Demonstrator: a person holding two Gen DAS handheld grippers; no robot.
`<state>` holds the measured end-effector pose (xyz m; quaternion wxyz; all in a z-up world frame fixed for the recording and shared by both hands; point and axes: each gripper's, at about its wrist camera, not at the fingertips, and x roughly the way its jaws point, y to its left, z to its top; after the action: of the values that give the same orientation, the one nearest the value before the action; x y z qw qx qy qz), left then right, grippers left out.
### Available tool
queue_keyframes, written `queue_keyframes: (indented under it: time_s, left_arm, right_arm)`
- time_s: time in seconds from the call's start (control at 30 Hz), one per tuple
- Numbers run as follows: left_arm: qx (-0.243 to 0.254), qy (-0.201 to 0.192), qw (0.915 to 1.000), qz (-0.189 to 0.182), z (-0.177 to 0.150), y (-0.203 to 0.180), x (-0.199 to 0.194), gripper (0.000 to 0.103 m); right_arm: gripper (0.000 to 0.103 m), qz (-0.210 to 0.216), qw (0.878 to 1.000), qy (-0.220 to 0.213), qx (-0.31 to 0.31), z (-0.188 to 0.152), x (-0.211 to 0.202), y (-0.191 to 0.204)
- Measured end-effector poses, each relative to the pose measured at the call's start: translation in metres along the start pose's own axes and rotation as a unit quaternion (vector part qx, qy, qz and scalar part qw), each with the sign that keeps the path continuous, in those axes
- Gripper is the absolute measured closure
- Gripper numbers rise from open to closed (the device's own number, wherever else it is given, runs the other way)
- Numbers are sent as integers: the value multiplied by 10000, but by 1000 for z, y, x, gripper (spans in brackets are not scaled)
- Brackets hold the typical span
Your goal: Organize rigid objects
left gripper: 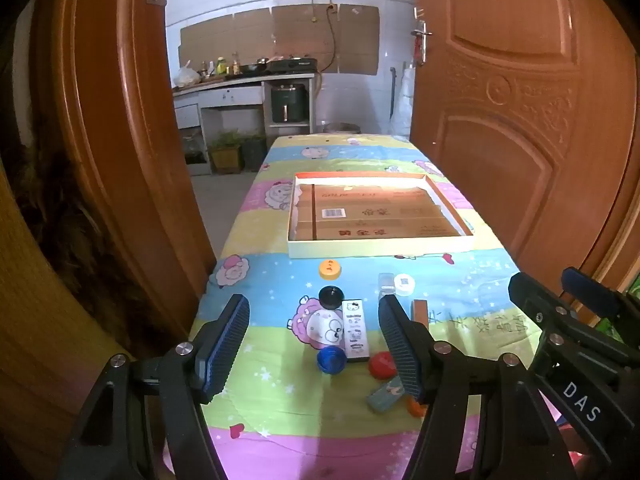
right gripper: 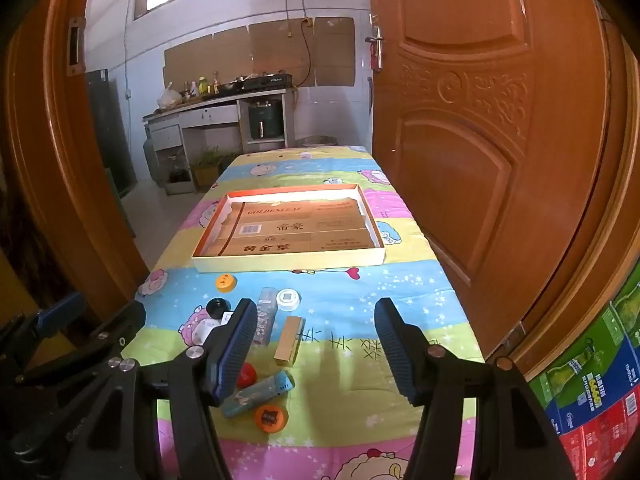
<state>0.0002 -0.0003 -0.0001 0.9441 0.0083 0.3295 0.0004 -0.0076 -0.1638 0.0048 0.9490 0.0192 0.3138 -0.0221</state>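
Note:
A shallow cardboard-lined tray point(left gripper: 380, 246) point(right gripper: 288, 265) lies mid-table. In front of it are small objects: a yellow cap point(left gripper: 329, 269) point(right gripper: 225, 282), a black cap point(left gripper: 331, 297) point(right gripper: 218, 307), a white cap point(left gripper: 403, 283) point(right gripper: 288, 299), a blue cap point(left gripper: 331, 359), a red cap point(left gripper: 382, 365) point(right gripper: 246, 374), an orange cap point(right gripper: 271, 418), a white sticker box point(left gripper: 355, 330), a tan box point(right gripper: 289, 340), a clear box point(right gripper: 266, 316) and a teal box point(left gripper: 386, 394) point(right gripper: 258, 394). My left gripper point(left gripper: 314, 344) is open above the caps. My right gripper point(right gripper: 316, 344) is open and empty.
The table carries a colourful cartoon cloth point(left gripper: 280, 240) and stands in a doorway between wooden door leaves point(left gripper: 520, 120). The right gripper's body point(left gripper: 576, 328) shows at the right of the left wrist view. A kitchen counter point(left gripper: 244, 84) lies beyond.

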Motion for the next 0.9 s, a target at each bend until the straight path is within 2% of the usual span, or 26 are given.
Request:
queue_keyframes:
  time_s: [0.23, 0.33, 0.9]
  left_arm:
    - [2, -57, 10000, 28, -2, -11, -2, 34]
    - [-53, -9, 10000, -71, 0, -4, 0, 34]
    - [-80, -5, 9999, -67, -2, -1, 1, 34]
  right_arm:
    - [42, 23, 10000, -29, 10, -2, 0, -1]
    - [42, 26, 10000, -17, 6, -2, -1, -1]
    - [42, 76, 10000, 39, 15, -5, 4, 1]
